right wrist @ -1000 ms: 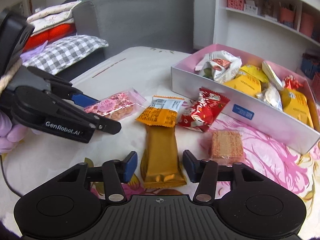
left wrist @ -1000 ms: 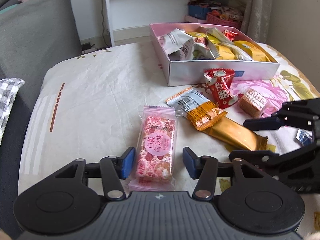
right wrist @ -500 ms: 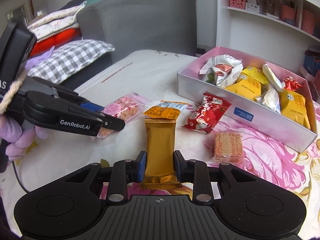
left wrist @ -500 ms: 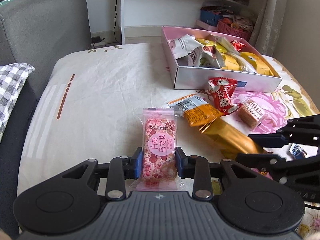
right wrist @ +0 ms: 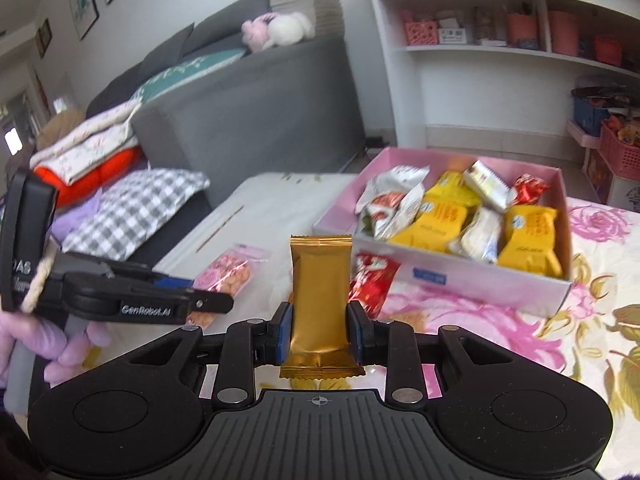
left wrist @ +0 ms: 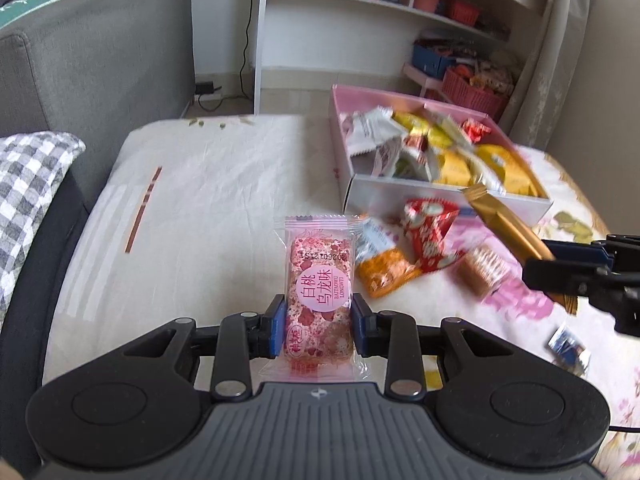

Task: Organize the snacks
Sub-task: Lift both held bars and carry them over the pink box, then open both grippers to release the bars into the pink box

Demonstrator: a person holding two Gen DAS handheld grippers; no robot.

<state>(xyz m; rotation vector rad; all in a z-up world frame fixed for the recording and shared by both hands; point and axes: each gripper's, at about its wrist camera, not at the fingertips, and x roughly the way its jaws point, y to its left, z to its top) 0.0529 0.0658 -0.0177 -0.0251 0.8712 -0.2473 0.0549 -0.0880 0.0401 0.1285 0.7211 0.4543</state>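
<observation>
My left gripper is shut on a pink nougat bar in a clear wrapper, lifted off the table. My right gripper is shut on a gold snack bar that stands upright above the table. The gold snack bar also shows in the left wrist view, tilted toward the pink box. That pink box holds several yellow, white and red packets. On the flowered tablecloth lie an orange packet, a red packet and a wafer.
A grey sofa with a checked cushion borders the table's left side. A white shelf stands behind the box. A small blue wrapper lies at the right. A gloved hand holds the left gripper.
Both grippers closed on their bars, then lifted them off the table. The right one rose more and carried the gold bar toward the box.
</observation>
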